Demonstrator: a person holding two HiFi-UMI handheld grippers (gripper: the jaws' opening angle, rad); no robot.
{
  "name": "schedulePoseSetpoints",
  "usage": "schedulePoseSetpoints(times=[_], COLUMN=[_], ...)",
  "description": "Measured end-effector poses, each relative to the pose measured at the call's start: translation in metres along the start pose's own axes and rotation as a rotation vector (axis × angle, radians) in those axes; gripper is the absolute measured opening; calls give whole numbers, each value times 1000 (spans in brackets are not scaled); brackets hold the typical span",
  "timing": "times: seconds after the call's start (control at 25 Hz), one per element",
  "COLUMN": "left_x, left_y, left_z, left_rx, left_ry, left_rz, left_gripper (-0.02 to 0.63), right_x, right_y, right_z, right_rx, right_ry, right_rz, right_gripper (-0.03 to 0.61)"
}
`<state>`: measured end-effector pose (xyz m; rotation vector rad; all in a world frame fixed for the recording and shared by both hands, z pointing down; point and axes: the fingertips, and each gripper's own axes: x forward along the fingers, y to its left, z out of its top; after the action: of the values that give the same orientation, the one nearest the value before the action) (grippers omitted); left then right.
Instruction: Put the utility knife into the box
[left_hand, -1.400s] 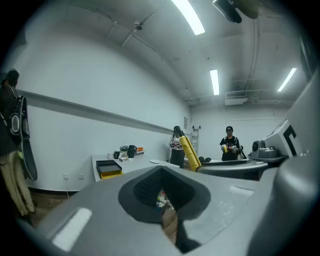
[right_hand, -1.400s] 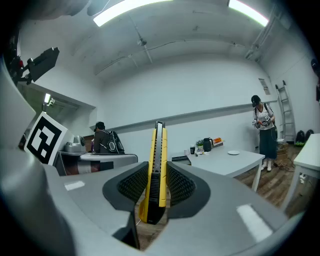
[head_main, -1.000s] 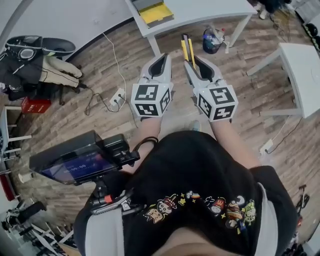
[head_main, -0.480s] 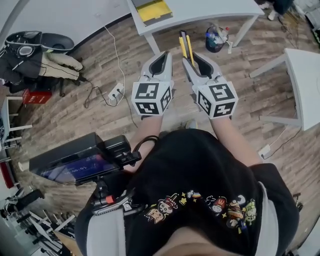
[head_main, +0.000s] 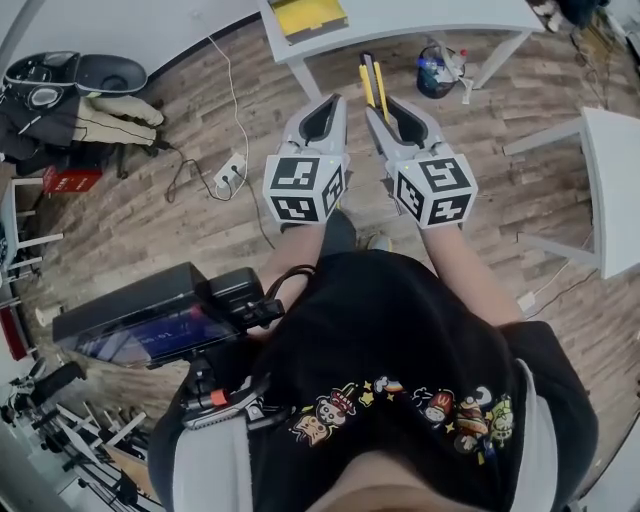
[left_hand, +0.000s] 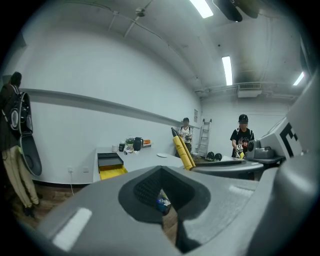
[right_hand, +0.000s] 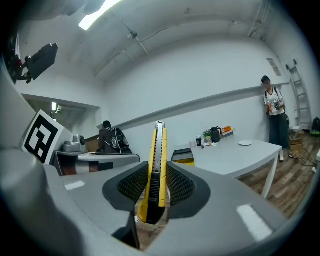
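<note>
A yellow and black utility knife (head_main: 372, 84) sticks forward out of my right gripper (head_main: 386, 108), which is shut on its handle. In the right gripper view the knife (right_hand: 156, 167) stands upright between the ribbed pads. My left gripper (head_main: 320, 122) is held close beside it, shut with nothing in it. In the left gripper view the knife (left_hand: 182, 150) shows to the right, over that gripper's (left_hand: 165, 202) closed jaws. The box (head_main: 306, 16), black with a yellow inside, lies on the white table ahead. It also shows as the open box (left_hand: 111, 165) and, past the knife, as the box (right_hand: 183, 155).
The white table (head_main: 420, 20) stands ahead over a wood floor. Under it is a bin of bottles (head_main: 438, 70). A second white table (head_main: 615, 160) is at the right. A power strip with cables (head_main: 232, 172) and bags (head_main: 70, 90) lie at the left. People (left_hand: 242, 140) stand farther back.
Both grippers stay side by side, the right still holding the knife. The view has drifted slightly, and the table with the box now sits higher in the head view.
</note>
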<state>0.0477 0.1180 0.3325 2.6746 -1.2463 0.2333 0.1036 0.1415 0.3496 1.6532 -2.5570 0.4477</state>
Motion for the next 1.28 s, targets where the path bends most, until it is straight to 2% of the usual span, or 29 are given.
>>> schedulePoseSetpoints(times=[0.28, 0.56, 0.76, 0.96, 1.28], left_x=[48, 108, 124, 170, 185], left_y=[62, 156, 175, 249, 274], left_z=[8, 17, 21, 21, 17], left_rx=[-31, -54, -35, -73, -87], left_ry=[3, 35, 37, 69, 82], left_rz=[-21, -75, -114, -143, -125], left_gripper=[2, 2, 2, 1, 2], right_x=[73, 182, 204, 287, 312], right_y=[-12, -21, -24, -28, -35], right_z=[8, 19, 19, 25, 22], right_rx=[-5, 10, 29, 40, 40], right_ry=[36, 74, 65, 114, 142], right_rz=[-17, -72, -117, -147, -145], right_gripper=[140, 140, 140, 140, 140])
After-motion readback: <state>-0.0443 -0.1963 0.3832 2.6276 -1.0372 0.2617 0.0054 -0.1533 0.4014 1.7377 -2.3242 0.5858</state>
